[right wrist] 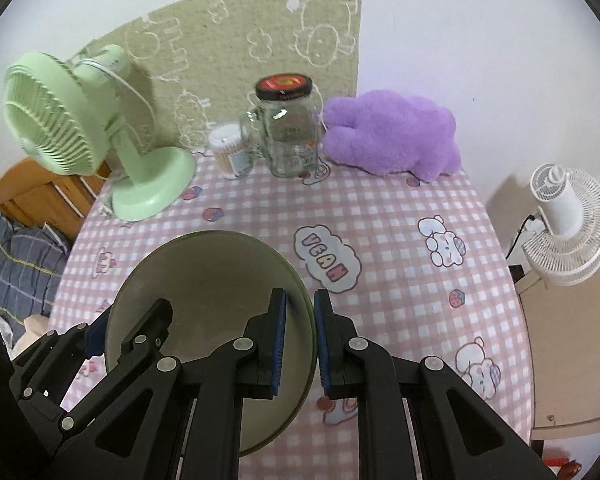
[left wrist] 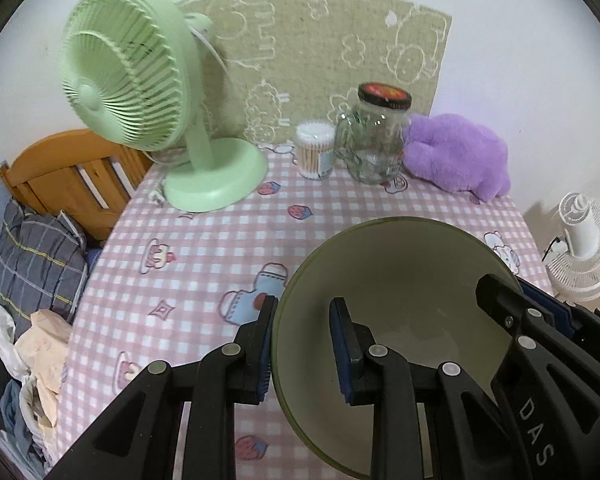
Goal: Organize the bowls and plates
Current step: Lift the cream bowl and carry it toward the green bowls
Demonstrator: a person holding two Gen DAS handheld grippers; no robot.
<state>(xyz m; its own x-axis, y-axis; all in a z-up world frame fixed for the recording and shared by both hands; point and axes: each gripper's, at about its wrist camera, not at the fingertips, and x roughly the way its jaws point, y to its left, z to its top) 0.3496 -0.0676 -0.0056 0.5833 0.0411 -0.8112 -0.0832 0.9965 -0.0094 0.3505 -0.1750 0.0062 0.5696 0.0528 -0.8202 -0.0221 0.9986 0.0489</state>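
Observation:
An olive-green bowl [left wrist: 400, 280] with a pale inside is held over the pink checked tablecloth [left wrist: 204, 248]. My left gripper [left wrist: 304, 344] straddles its left rim, one finger outside and one inside, with a gap still showing at the inner pad. My right gripper [right wrist: 300, 340] is closed on the bowl's [right wrist: 204, 280] right rim, one pad on each side of the wall. In the left wrist view the right gripper's fingers [left wrist: 516, 312] show at the bowl's far rim. In the right wrist view the left gripper's fingers [right wrist: 140, 332] show on the bowl's left side.
At the back of the table stand a green desk fan [left wrist: 140, 92], a tub of cotton swabs [left wrist: 315, 152], a glass jar [left wrist: 380, 140] with a black lid and a purple plush toy [left wrist: 460, 156]. A wooden bed frame [left wrist: 68, 176] lies left, a white fan [right wrist: 568, 224] right.

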